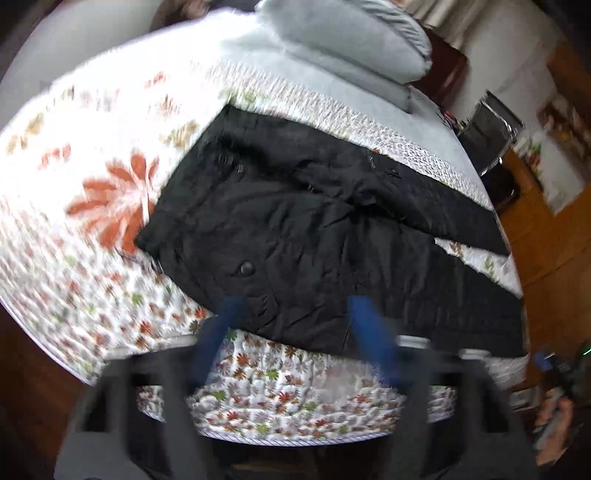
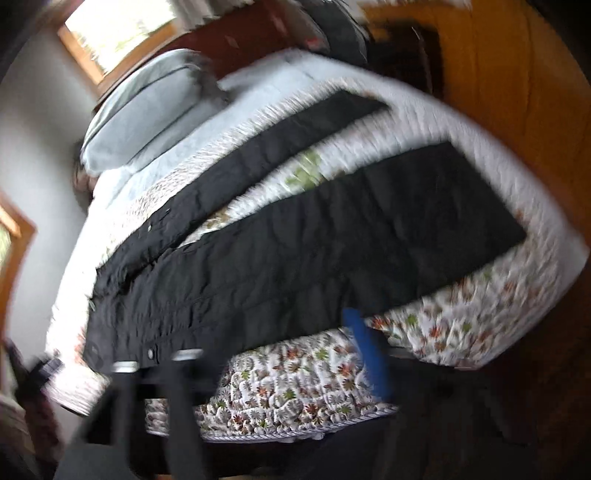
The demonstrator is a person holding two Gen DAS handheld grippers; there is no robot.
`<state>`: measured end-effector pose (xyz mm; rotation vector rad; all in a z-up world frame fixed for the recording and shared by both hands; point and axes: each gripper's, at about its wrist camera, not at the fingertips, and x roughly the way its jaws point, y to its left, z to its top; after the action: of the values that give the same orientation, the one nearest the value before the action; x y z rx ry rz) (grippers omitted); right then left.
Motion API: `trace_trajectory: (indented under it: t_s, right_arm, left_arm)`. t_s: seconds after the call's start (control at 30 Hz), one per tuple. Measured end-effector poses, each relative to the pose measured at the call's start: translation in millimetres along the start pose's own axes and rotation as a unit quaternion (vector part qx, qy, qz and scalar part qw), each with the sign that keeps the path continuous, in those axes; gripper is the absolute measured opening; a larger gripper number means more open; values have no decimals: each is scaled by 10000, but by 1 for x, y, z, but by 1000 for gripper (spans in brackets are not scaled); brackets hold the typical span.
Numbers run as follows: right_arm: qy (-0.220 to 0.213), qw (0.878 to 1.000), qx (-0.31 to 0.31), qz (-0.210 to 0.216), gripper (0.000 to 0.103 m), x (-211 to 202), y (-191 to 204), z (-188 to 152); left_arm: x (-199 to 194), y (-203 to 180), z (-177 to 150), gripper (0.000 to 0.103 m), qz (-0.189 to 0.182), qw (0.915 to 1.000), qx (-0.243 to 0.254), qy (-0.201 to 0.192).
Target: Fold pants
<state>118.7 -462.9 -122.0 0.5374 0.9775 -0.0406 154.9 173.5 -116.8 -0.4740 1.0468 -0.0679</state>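
Observation:
Black pants [image 1: 314, 236] lie spread flat on a bed with a floral quilt [image 1: 74, 229], waist toward the left, the two legs splayed apart toward the right. My left gripper [image 1: 295, 314] is open, its blue fingers [image 1: 369, 332] hovering over the near edge of the waist area, holding nothing. In the right wrist view the pants [image 2: 295, 258] run across the bed with both legs visible. My right gripper [image 2: 280, 339] is above the near leg's edge; only one blue finger [image 2: 365, 354] shows clearly, and the view is blurred.
A grey pillow [image 1: 343, 40] and light blue sheet lie at the head of the bed. The quilt [image 2: 295, 387] hangs over the near bed edge. Wooden floor [image 2: 498, 74] and dark furniture surround the bed. A window [image 2: 118, 33] is behind the pillow.

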Motion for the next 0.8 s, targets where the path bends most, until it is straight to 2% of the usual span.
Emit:
trace_trajectory:
  t_s: [0.03, 0.07, 0.1, 0.17, 0.27, 0.3, 0.33, 0.37, 0.4, 0.43, 0.47, 0.6, 0.67, 0.7, 0.73, 0.8]
  right_arm:
    - [59, 9997, 191, 104, 42, 5, -14, 3]
    - [56, 9990, 379, 225, 23, 10, -31, 7]
    - [99, 9984, 510, 240, 9, 14, -42, 9]
    - [134, 9949, 910, 415, 0, 23, -70, 12]
    - [168, 9907, 1258, 483, 0, 34, -104, 15]
    - [217, 9888, 1367, 553, 3, 38, -113, 17]
    - [276, 9866, 1481, 630, 7, 42, -121, 18]
    - [301, 9831, 1684, 645, 25, 45, -133, 19]
    - [302, 9798, 1854, 687, 52, 48, -145, 20]
    - [272, 9775, 1978, 677, 62, 49, -155, 22]
    - [234, 9759, 2069, 654, 71, 50, -163, 23]
    - [224, 9634, 2449, 1064, 72, 60, -193, 29]
    - [219, 9519, 2735, 1366, 76, 66, -209, 30]
    - [216, 9456, 2854, 1549, 84, 69, -214, 30]
    - [207, 9396, 2939, 1744, 85, 70, -219, 31]
    - [107, 9357, 3012, 1832, 85, 66, -223, 31]
  left_arm:
    - [5, 7, 2, 41, -157, 9997, -151, 65]
    - [9, 15, 5, 35, -186, 9993, -294, 99]
    - [14, 25, 8, 17, -128, 9988, -456, 105]
    - [22, 40, 13, 14, -124, 9975, -676, 166]
    - [30, 61, 20, 16, -131, 9953, -928, 226]
    - [34, 69, 23, 31, -97, 9941, -1037, 304]
    - [37, 77, 26, 70, -82, 9923, -1170, 408]
    - [39, 87, 29, 85, 52, 9900, -1336, 461]
    - [38, 93, 30, 91, 165, 9883, -1458, 425]
    - [36, 101, 33, 91, 237, 9860, -1612, 368]
    - [34, 108, 37, 91, 151, 9846, -1706, 340]
    - [41, 123, 49, 91, 158, 9812, -1869, 450]
    - [51, 130, 54, 91, -167, 9775, -2054, 459]
    - [57, 132, 55, 91, -271, 9768, -2063, 498]
    - [65, 135, 57, 91, -379, 9759, -2069, 580]
    - [75, 140, 56, 91, -573, 9708, -2239, 636]
